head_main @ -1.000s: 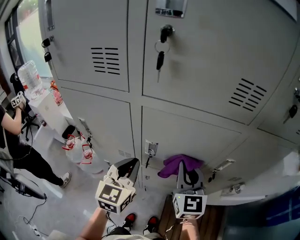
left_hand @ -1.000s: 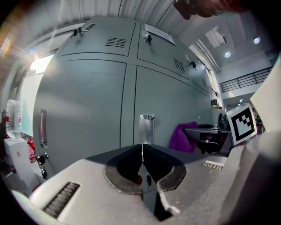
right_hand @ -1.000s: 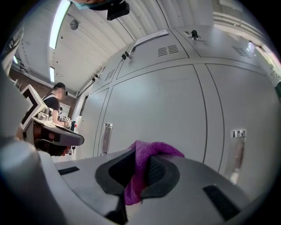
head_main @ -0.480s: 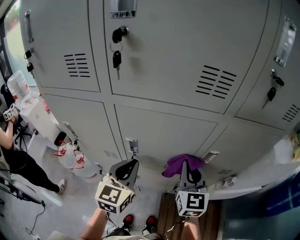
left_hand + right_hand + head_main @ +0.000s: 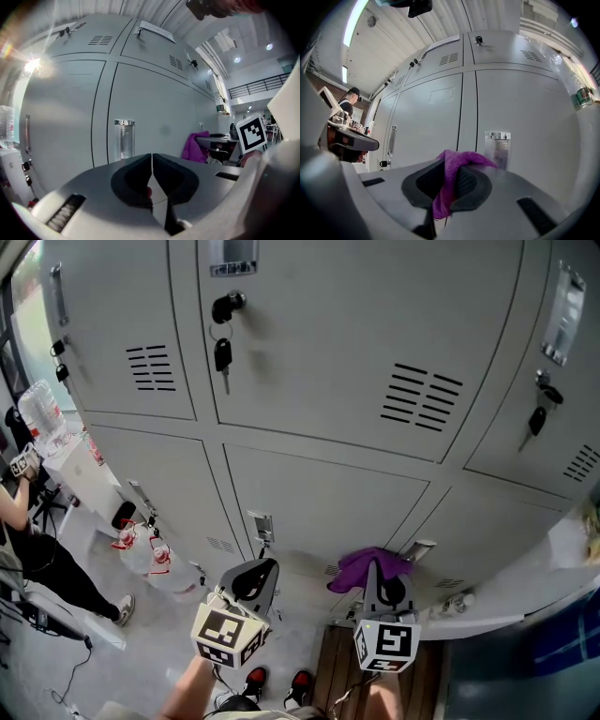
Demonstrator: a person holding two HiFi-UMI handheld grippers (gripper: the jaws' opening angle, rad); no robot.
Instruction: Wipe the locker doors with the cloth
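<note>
Grey locker doors (image 5: 319,507) fill the head view, and the upper one has a key (image 5: 223,354) hanging in its lock. My right gripper (image 5: 380,579) is low in front of the lower door, shut on a purple cloth (image 5: 363,566) that bunches above its jaws. In the right gripper view the cloth (image 5: 451,174) is pinched between the two black pads (image 5: 469,183) of that gripper (image 5: 449,180), facing a locker door (image 5: 431,117). My left gripper (image 5: 253,577) hangs beside it, shut with nothing in it. The left gripper (image 5: 152,161) shows its jaws closed together, with the cloth (image 5: 197,146) off to the right.
A person in black (image 5: 33,545) stands at the far left by a white stand with a water jug (image 5: 42,407). Plastic bottles (image 5: 150,554) stand on the floor against the lockers. A white ledge (image 5: 506,601) juts out at the right. Shoes (image 5: 281,681) show below.
The head view has swung right, so the keyed door slid left in the picture. Both grippers hold nearly the same place and the cloth stays gripped.
</note>
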